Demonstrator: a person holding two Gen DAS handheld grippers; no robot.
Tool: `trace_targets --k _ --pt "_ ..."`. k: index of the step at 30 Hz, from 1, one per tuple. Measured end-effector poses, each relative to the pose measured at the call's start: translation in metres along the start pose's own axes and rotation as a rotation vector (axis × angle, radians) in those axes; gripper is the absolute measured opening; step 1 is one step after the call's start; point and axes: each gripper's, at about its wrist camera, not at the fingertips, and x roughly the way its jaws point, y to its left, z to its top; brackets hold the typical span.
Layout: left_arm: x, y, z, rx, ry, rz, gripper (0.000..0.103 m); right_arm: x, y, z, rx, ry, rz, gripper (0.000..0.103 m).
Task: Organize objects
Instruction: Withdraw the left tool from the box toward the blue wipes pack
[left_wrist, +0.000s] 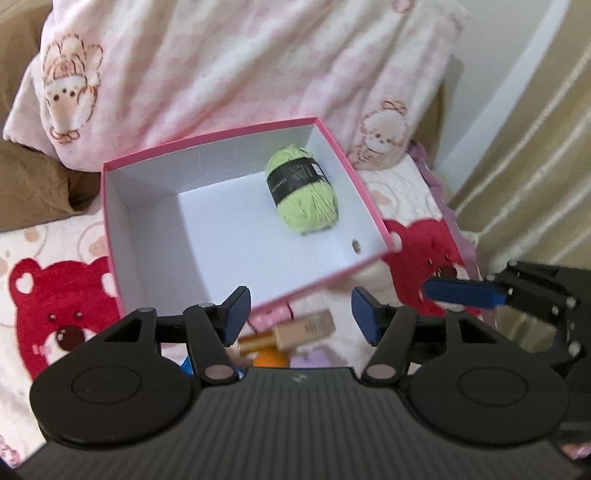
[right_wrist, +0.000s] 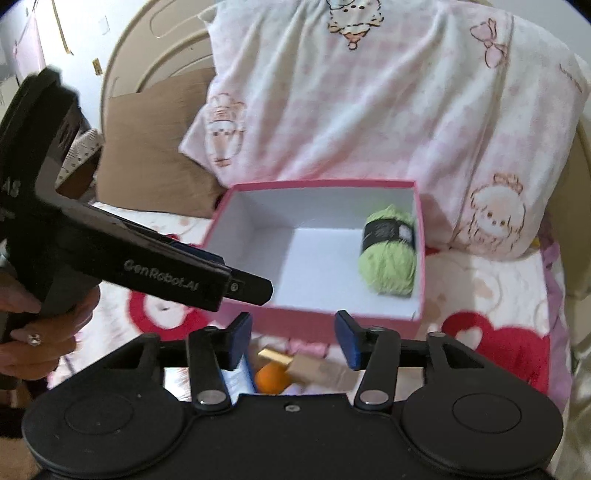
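I'm over a bed (left_wrist: 33, 236) covered in a pale spread printed with red bears. A big pink-and-white blanket (left_wrist: 229, 70) with cartoon faces is heaped at the far side, and a brown pillow (right_wrist: 147, 155) sits far left of it.

The pink box (left_wrist: 110, 206) rests open on the bed, near edge of the blanket, white inside. It is turned at an angle in my left view and squarer in my right view. The green yarn ball (left_wrist: 303, 188) with a black label band lies inside the box, against its right wall toward the far corner. The rest of the box floor is bare white.

My left tongs (left_wrist: 299, 319) hang just near of the box's near wall, blue pads wide apart, nothing between them. My right tongs (right_wrist: 293, 343) are likewise spread wide and grip nothing, hovering near the box's near wall. From my right view the left tool's black body reaches in from the left over the box's near-left corner, and the hand (right_wrist: 48, 332) holding it wears a ring. From my left view the right tool shows at the right edge, one blue pad visible.

Small stuff lies on the bed just near of the box, below both tongs: a tan tube (left_wrist: 306, 328) with a gold cap, an orange round thing (right_wrist: 271, 380), and something blue and white (right_wrist: 240, 380) beside the left pad; blurred, can't tell what it is.
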Motion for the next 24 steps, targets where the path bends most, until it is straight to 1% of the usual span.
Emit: trace_targets --k 1,3,5,7,10,15,18,20,22,24 --pt "-0.007 -0.001 -0.005 0.019 -0.001 0.008 0.061 -0.005 0.001 -0.003 0.020 0.011 0.021 0.063" --pt "-0.021 -0.003 -0.016 0.054 -0.004 0.025 0.063 -0.012 0.002 -0.008 0.056 0.032 0.054 0.065" --pt "-0.031 -0.005 -0.027 0.081 -0.002 0.024 0.065 -0.019 0.006 -0.014 0.086 0.052 0.082 0.068" --pt "-0.037 -0.005 -0.037 0.084 0.006 0.025 0.066 -0.021 0.009 -0.021 0.112 0.073 0.107 0.072" --pt "-0.041 0.000 -0.053 0.099 0.012 0.027 0.067 -0.020 0.017 -0.033 0.138 0.105 0.148 0.073" --pt "-0.026 0.015 -0.074 0.092 0.032 0.021 0.067 -0.005 0.036 -0.053 0.147 0.145 0.183 0.075" --pt "-0.011 0.031 -0.085 0.065 0.045 0.004 0.067 0.012 0.044 -0.068 0.156 0.171 0.197 0.075" --pt "-0.002 0.039 -0.092 0.063 0.035 -0.004 0.065 0.026 0.046 -0.078 0.185 0.188 0.222 0.075" --pt "0.008 0.046 -0.098 0.093 0.015 0.027 0.061 0.039 0.045 -0.086 0.221 0.201 0.240 0.075" --pt "0.017 0.054 -0.102 0.094 0.014 0.048 0.059 0.055 0.044 -0.093 0.249 0.221 0.254 0.075"
